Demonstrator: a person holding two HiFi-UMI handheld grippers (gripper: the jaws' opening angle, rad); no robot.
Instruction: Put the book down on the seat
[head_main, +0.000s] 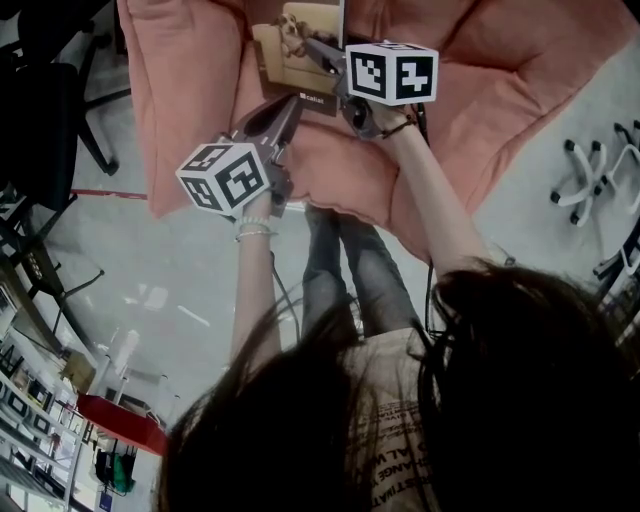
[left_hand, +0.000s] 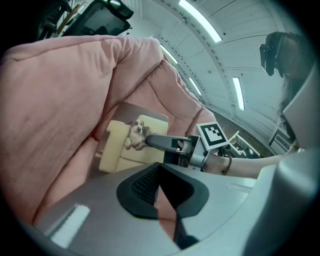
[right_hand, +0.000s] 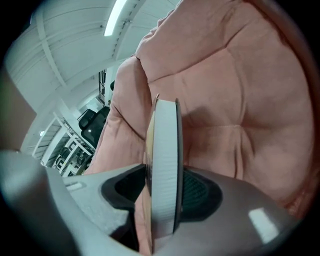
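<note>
On my left, the left gripper (head_main: 288, 108) hangs just in front of the seat (head_main: 350, 175) with its fingers closed together on nothing, their tips near the book's lower corner but not touching it. In the middle is the book (head_main: 300, 45), cover towards me with a dog in an armchair on it. It stands nearly upright in the hollow of the pink padding, its back towards the rear cushion. I can't tell whether its bottom edge rests on the seat yet. To the right, the right gripper (head_main: 318, 52) reaches across the cover from the side, one finger on each face. Looking down those fingers, the thick pale page block fills most of the space between them. One pad sits close against it, and there seems to be a sliver of room on the other side, so I judge this hand slack around the book rather than clamped. I expect the book to be stiff, fairly weighty for its size and smooth-skinned, so it could slide through a shallow pinch. I would hold it deep across both covers near the long open edge. The cushion is soft and sloped, so the book may tip or slump once I let go.
</note>
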